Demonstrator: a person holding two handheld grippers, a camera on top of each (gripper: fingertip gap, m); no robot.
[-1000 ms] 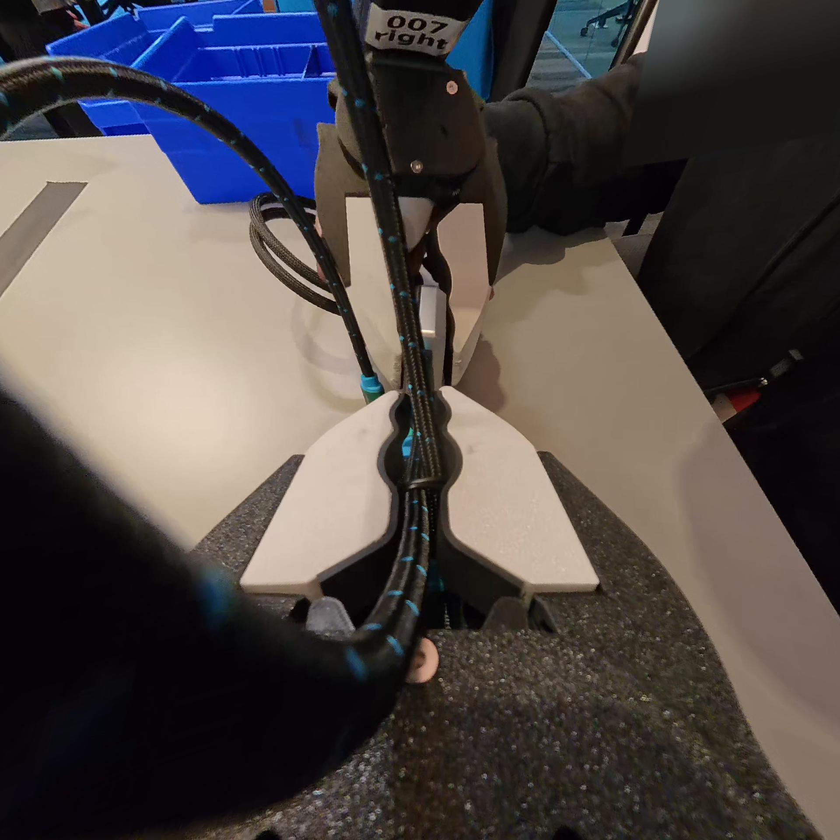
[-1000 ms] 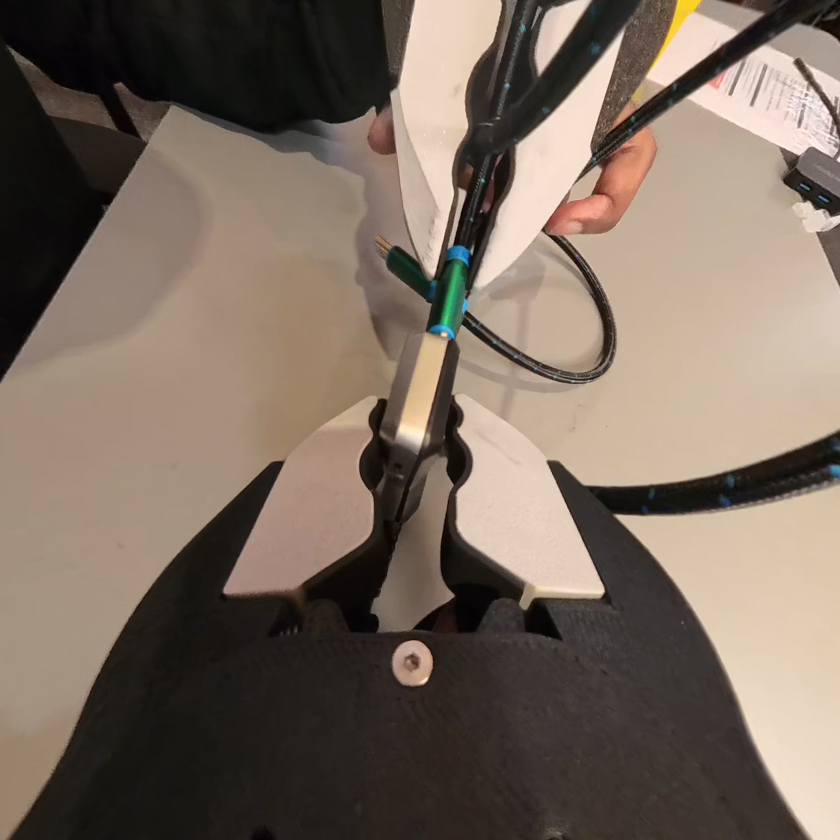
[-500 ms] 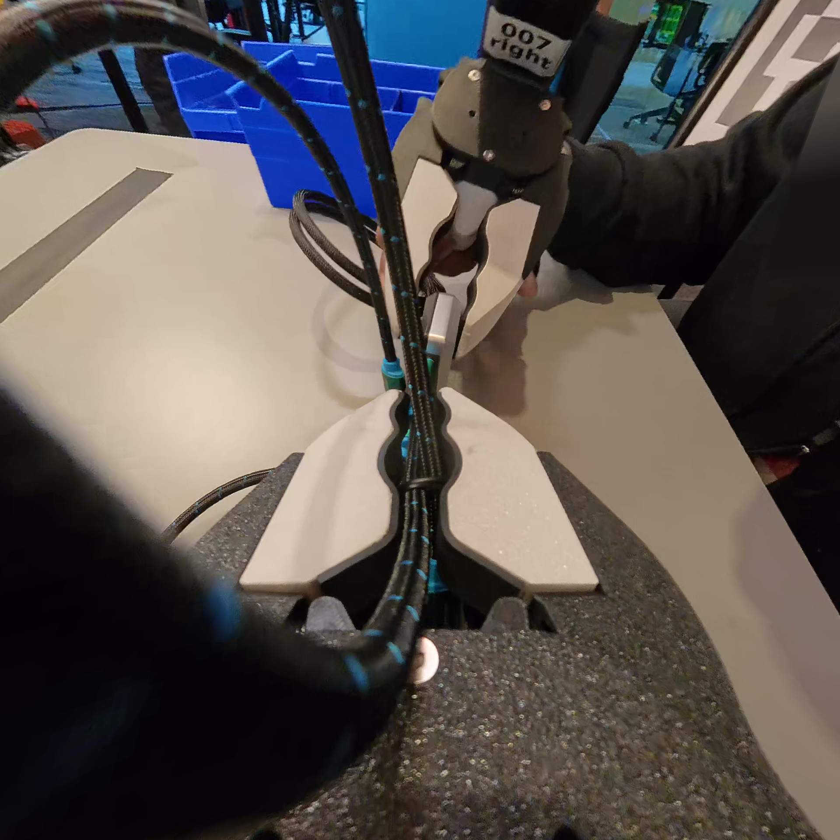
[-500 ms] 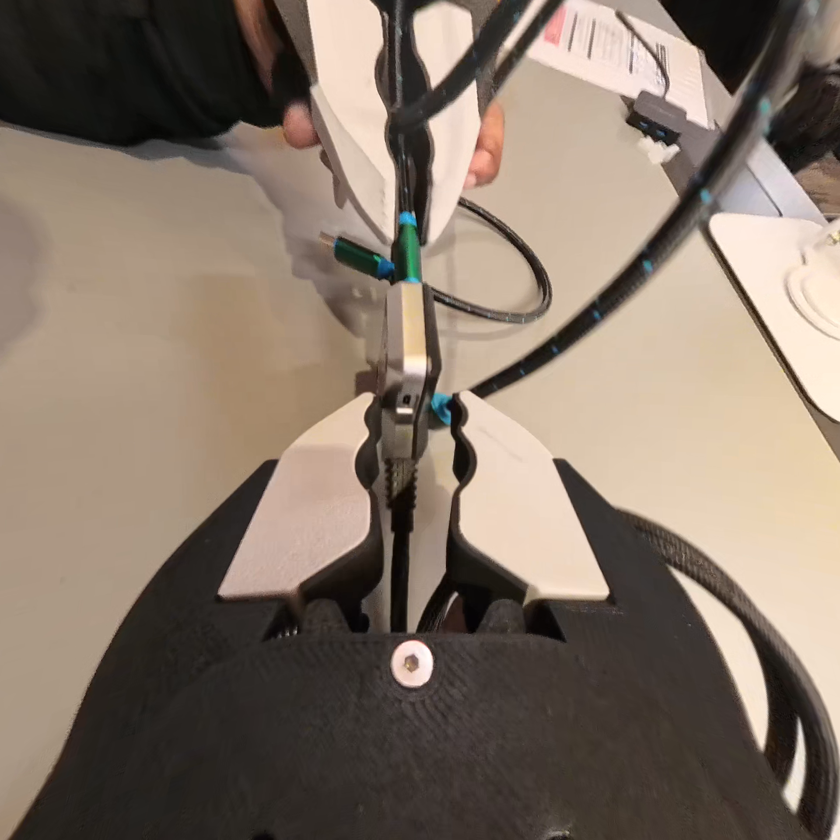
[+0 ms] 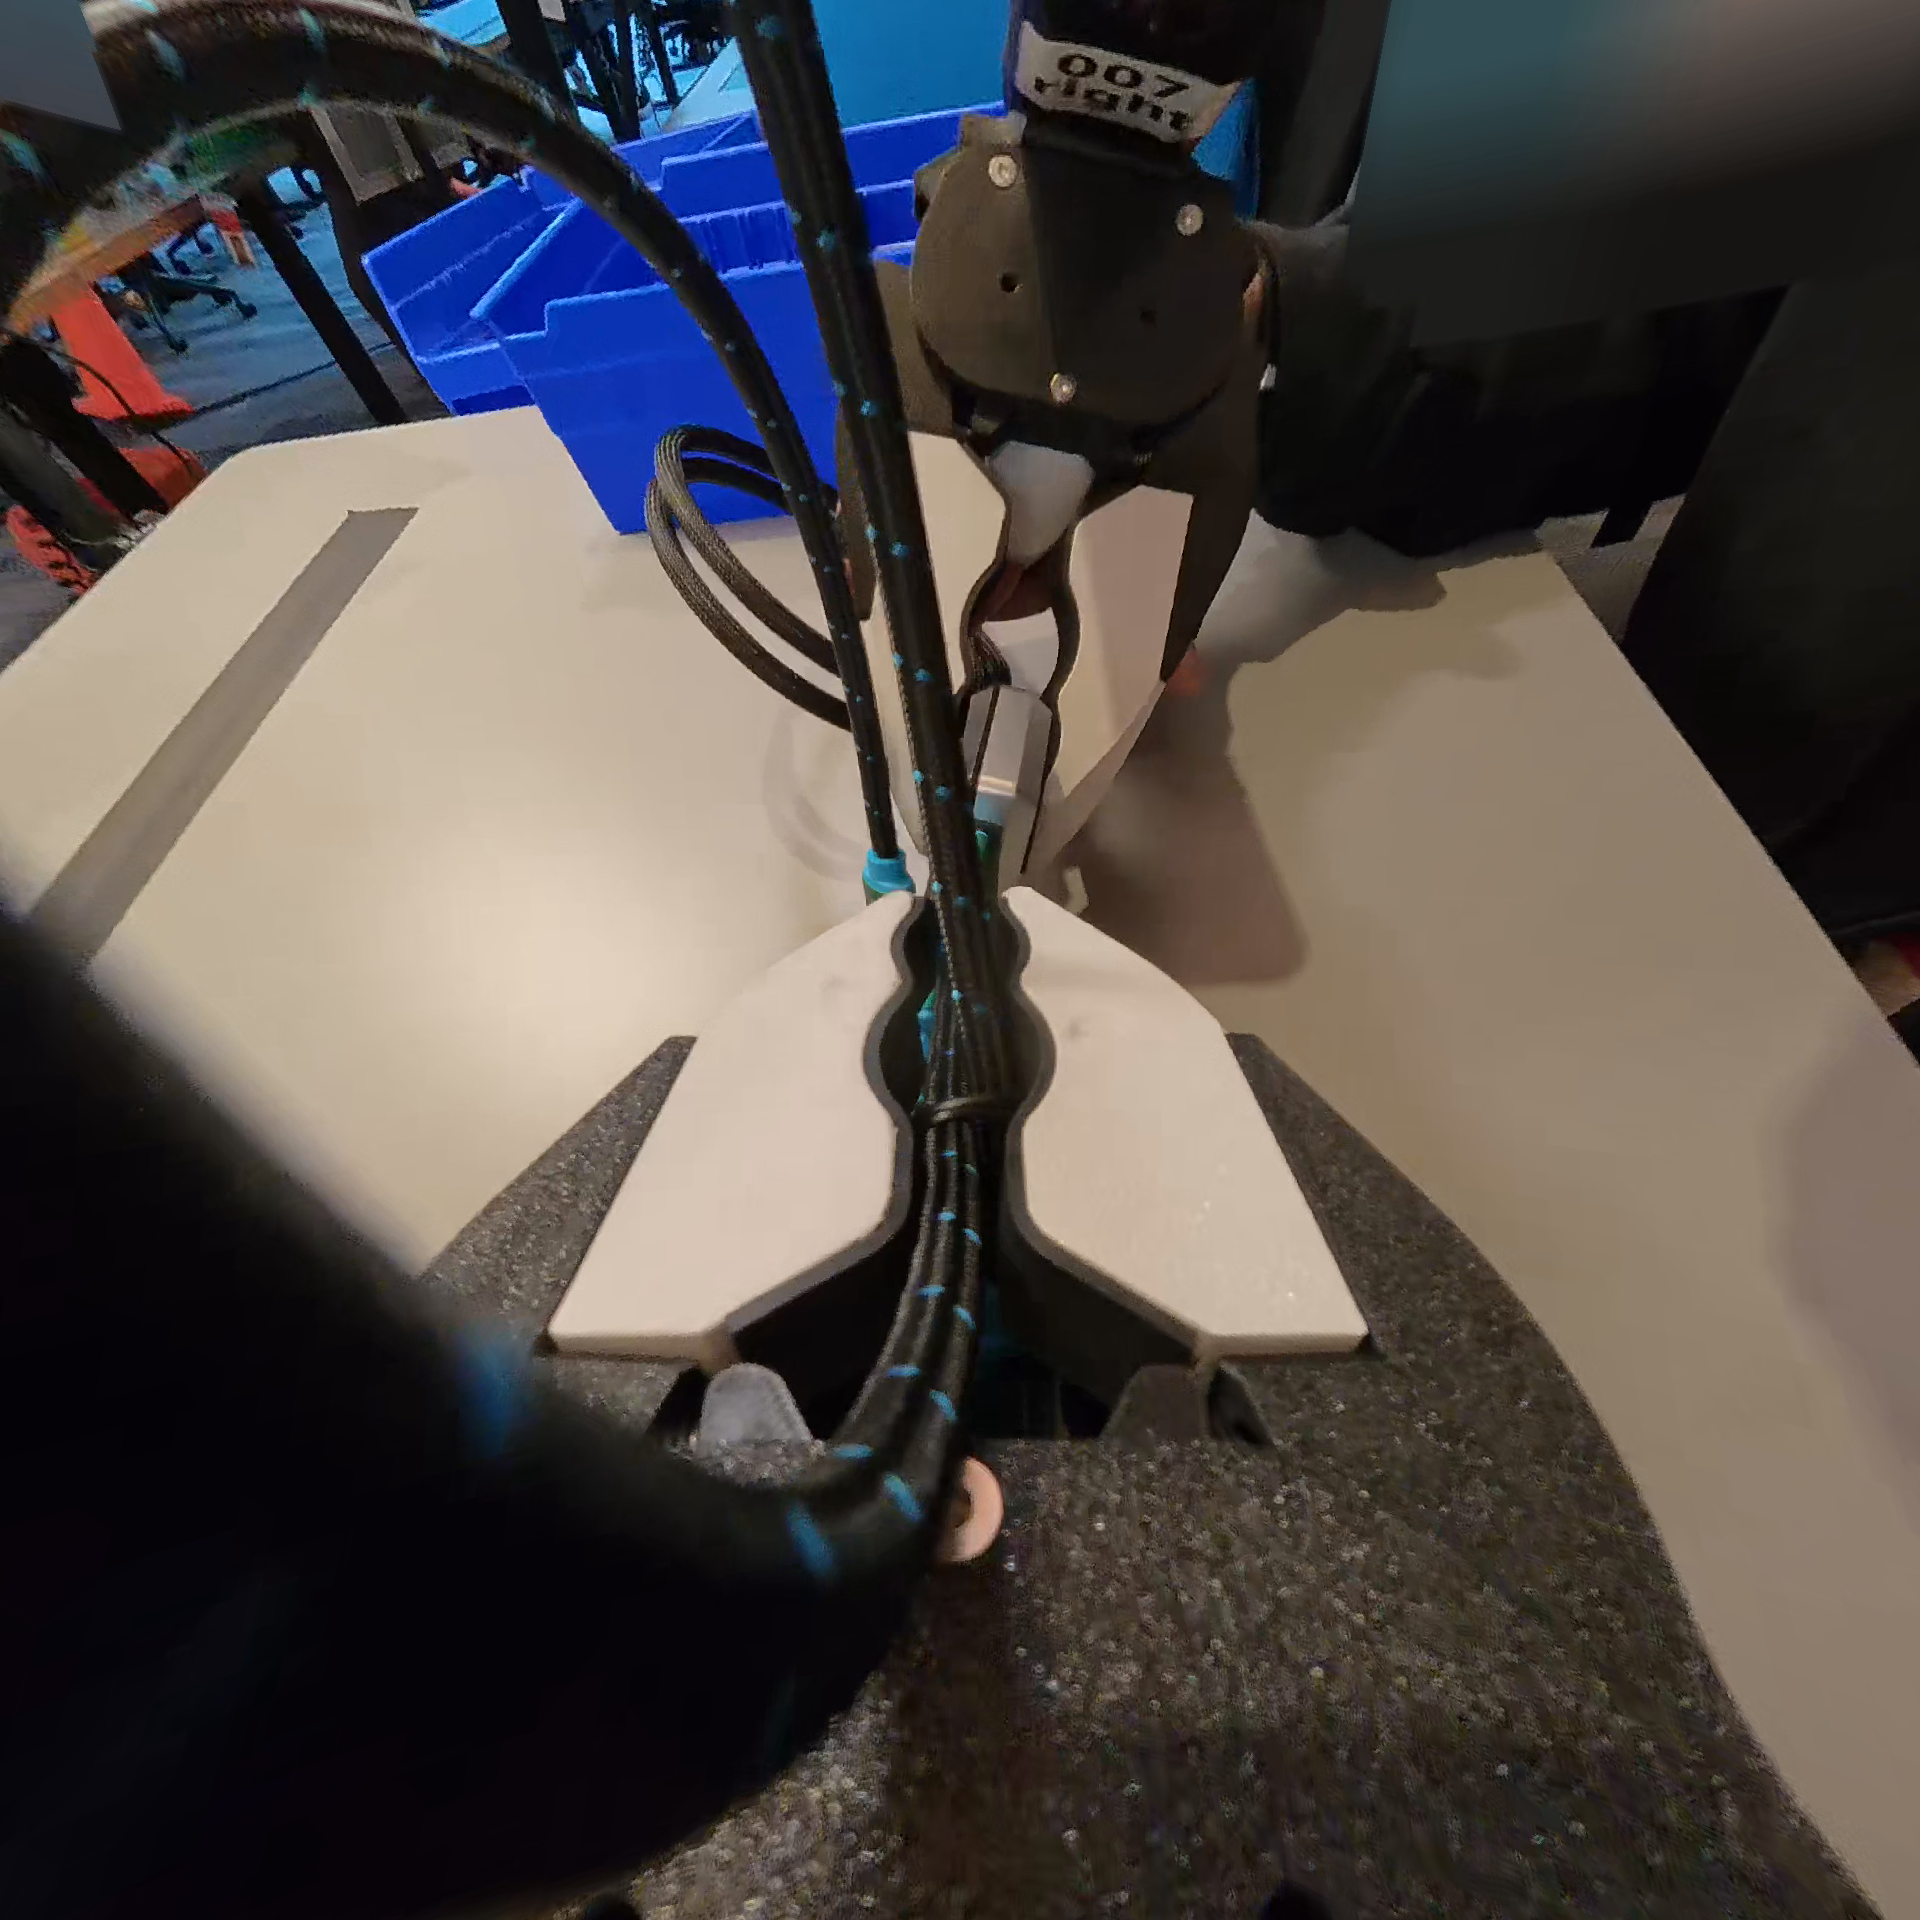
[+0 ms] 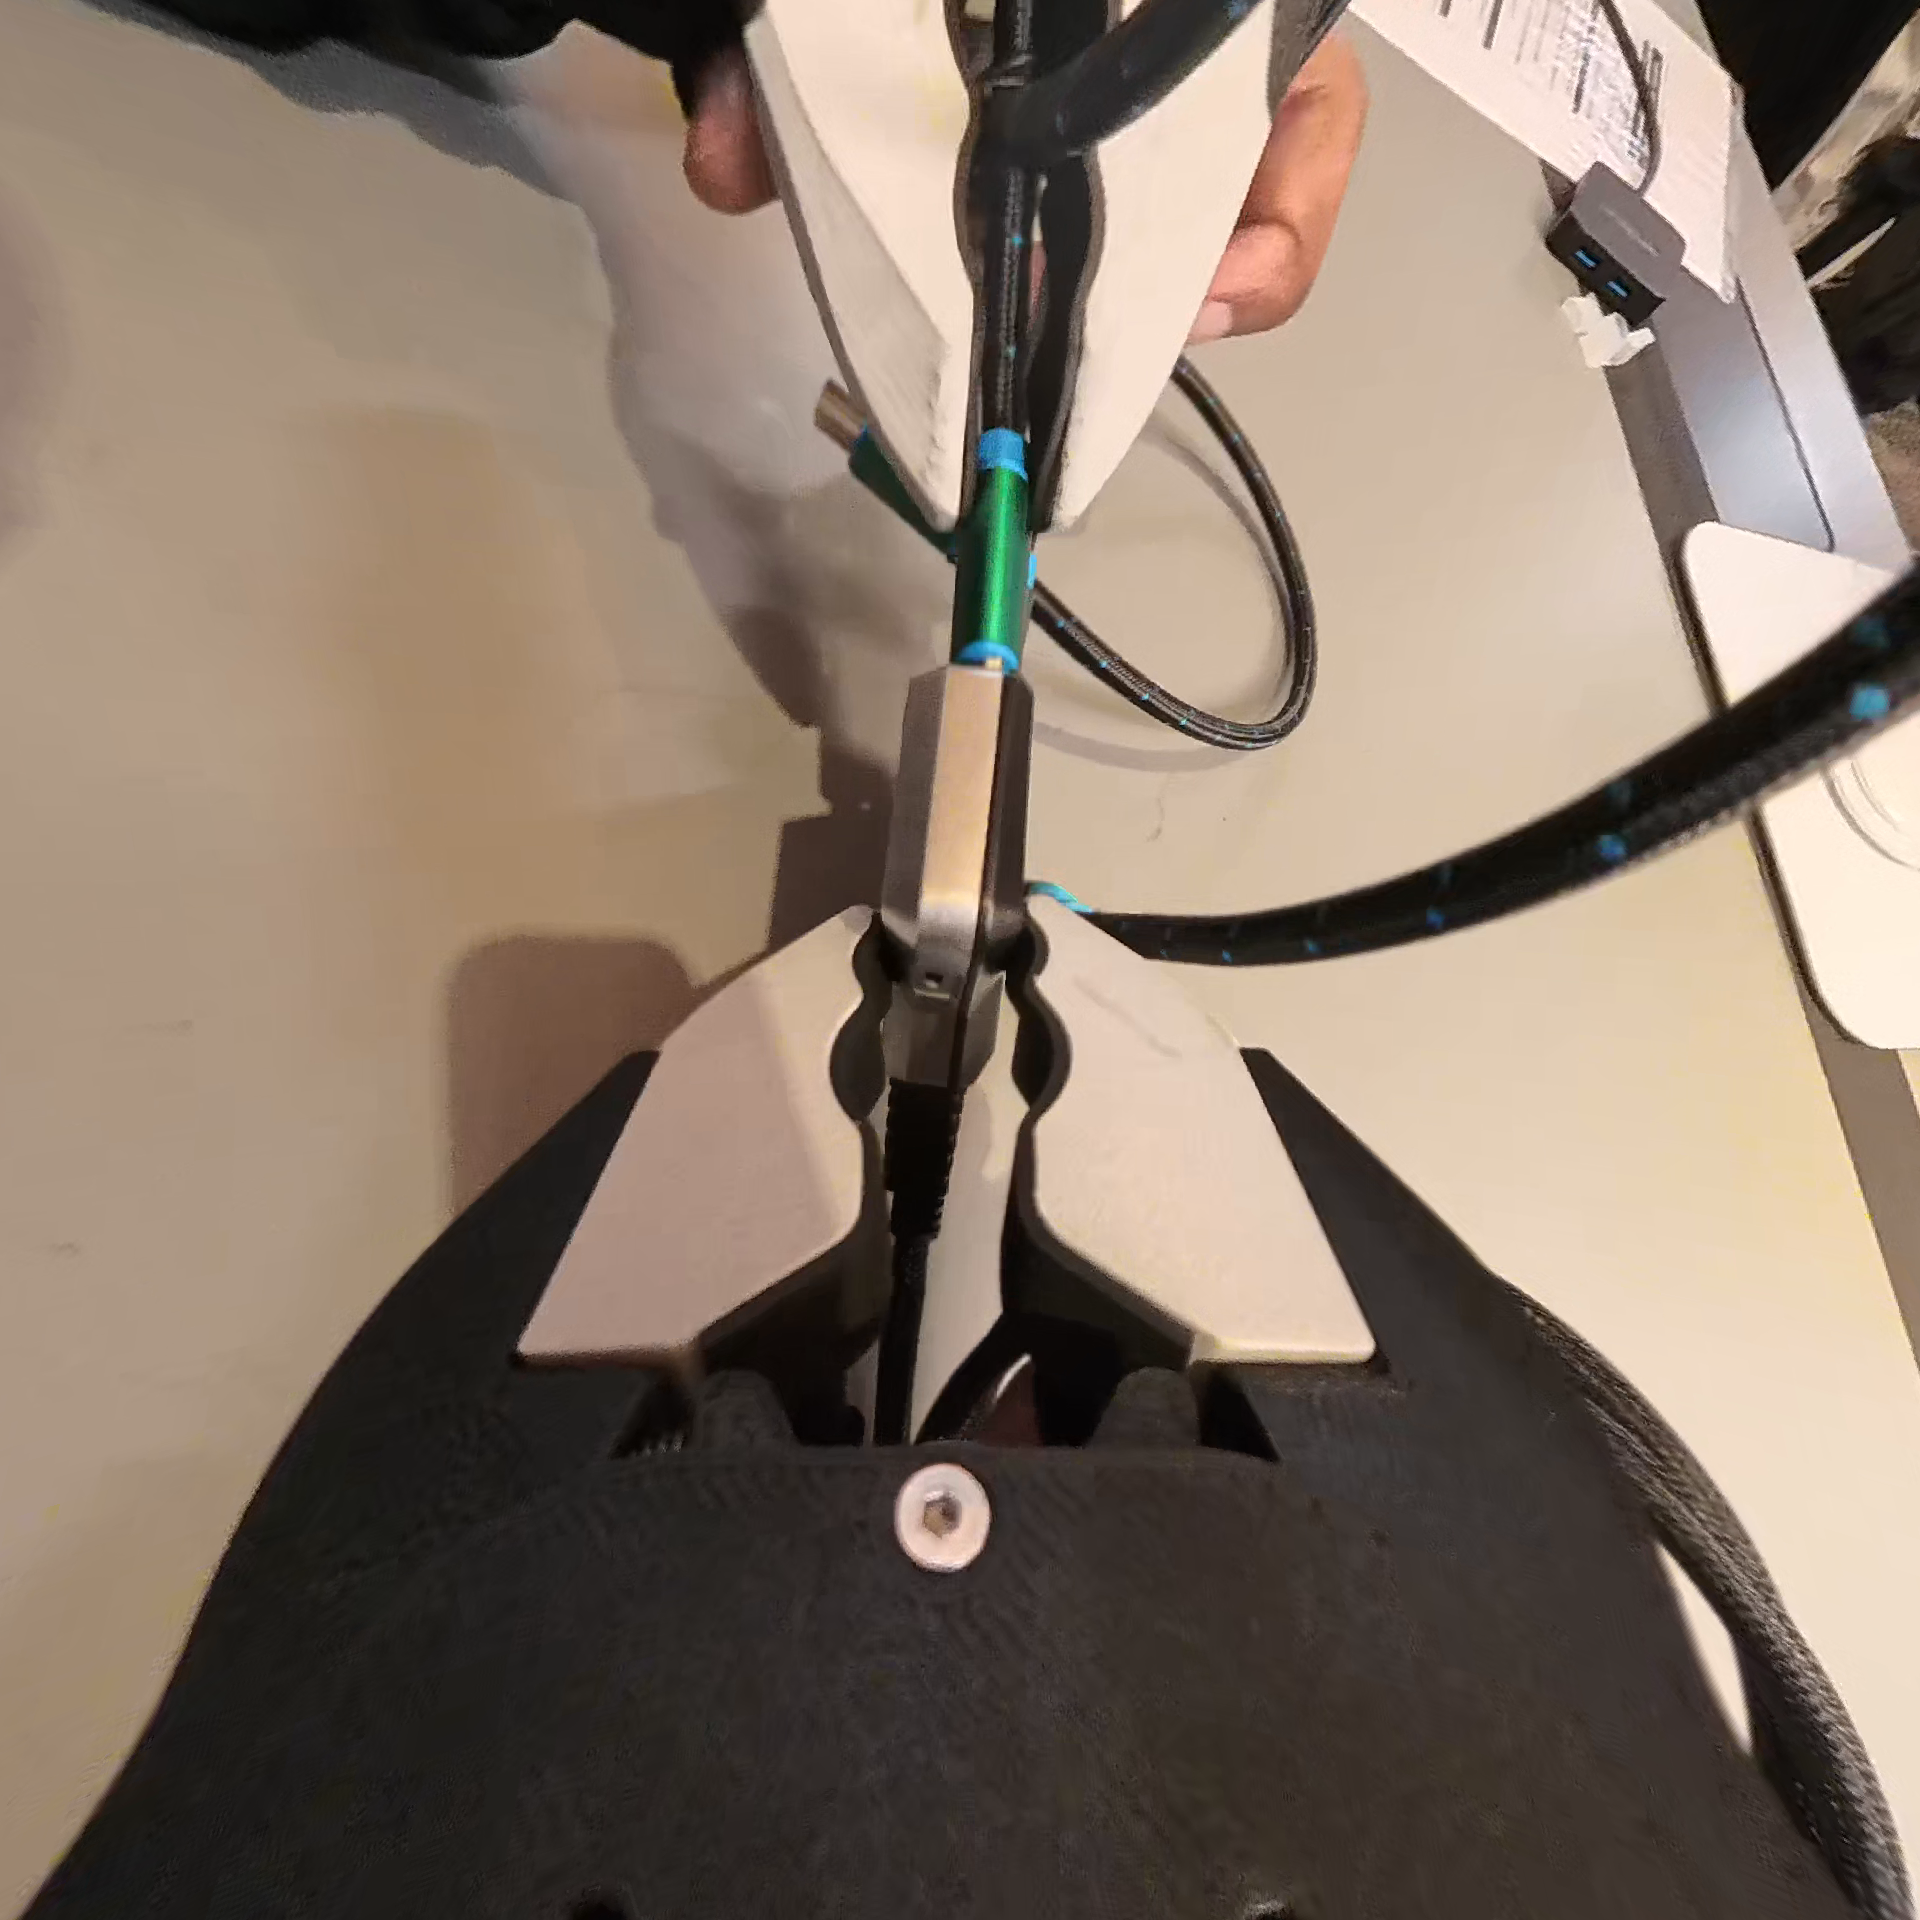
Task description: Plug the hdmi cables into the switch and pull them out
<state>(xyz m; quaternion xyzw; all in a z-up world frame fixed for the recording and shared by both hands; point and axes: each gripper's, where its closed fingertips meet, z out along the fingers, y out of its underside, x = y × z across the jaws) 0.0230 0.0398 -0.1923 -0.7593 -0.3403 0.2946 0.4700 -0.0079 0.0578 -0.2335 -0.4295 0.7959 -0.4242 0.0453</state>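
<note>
The right gripper [image 6: 948, 940] is clamped on the silver HDMI switch [image 6: 951, 821], held on edge above the tabletop [image 6: 364, 727]. The left gripper [image 5: 961, 914] is closed on a braided HDMI cable [image 5: 940, 1174] whose green plug [image 6: 992, 566] meets the switch's far end. A second green plug [image 6: 868, 462] hangs loose beside it.

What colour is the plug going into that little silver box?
Metallic green with blue rings at both ends; the plug at the switch shows best in the right wrist view.
</note>
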